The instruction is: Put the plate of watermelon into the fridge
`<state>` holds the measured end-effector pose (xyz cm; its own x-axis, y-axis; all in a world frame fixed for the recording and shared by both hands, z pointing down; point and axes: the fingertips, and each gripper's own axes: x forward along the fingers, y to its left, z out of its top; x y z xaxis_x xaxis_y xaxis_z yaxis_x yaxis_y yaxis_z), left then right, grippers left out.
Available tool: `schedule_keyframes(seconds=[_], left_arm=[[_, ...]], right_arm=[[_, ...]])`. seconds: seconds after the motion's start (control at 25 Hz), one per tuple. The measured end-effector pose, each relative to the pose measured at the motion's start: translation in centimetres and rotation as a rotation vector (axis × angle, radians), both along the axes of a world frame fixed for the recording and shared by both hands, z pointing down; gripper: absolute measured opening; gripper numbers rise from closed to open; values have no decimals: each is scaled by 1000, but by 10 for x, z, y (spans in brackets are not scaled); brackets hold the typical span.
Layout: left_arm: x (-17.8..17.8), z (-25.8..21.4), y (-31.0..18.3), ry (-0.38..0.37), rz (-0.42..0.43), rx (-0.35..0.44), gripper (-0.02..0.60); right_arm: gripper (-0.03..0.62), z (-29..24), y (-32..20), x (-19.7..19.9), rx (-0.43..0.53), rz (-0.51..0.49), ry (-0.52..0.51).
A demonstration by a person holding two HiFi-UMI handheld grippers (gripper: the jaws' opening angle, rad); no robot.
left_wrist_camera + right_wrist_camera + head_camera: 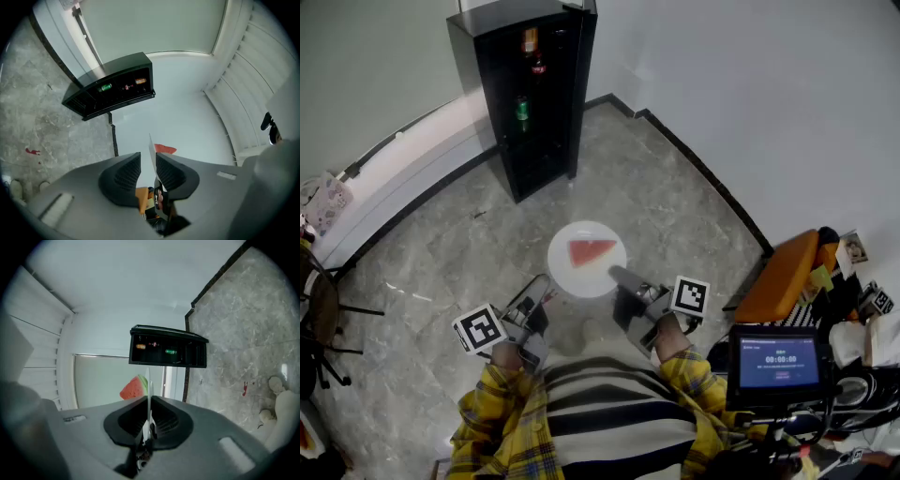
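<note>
A white plate [587, 259] with a red watermelon slice [592, 251] hangs above the marble floor, between my two grippers. My right gripper [623, 278] is shut on the plate's near right rim; in the right gripper view the rim [148, 394] stands edge-on between the closed pads, the slice [135, 388] to its left. My left gripper [542, 292] is at the near left rim. In the left gripper view the rim [152, 154] lies against one pad [169, 172], with a visible gap to the other. The black fridge [530, 103] stands ahead by the wall, bottles inside.
White walls with a dark skirting meet behind the fridge [112, 91] [168, 352]. An orange seat [783, 277] and a lit screen [780, 358] crowd the right side. A dark chair [319, 314] stands at the left. A small red stain [244, 387] marks the floor.
</note>
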<state>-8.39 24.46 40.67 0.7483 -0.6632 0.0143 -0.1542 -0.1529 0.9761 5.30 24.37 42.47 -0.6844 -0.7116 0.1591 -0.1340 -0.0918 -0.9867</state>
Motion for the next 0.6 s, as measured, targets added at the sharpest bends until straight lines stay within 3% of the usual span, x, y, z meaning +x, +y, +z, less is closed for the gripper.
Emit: schedule_keyframes(seconds=[0.12,0.24,0.6], left_arm=[[-3,9,1,-42,4,12,89],[-1,4,2,-17,-8,0,89],[-3,9,1,-40,-1,7,89]], right_arm=[[15,2,2,2,-2,-1,-1],[15,3,3,2,-1,-7,-7],[8,7,3,0,-19,-6,-16]])
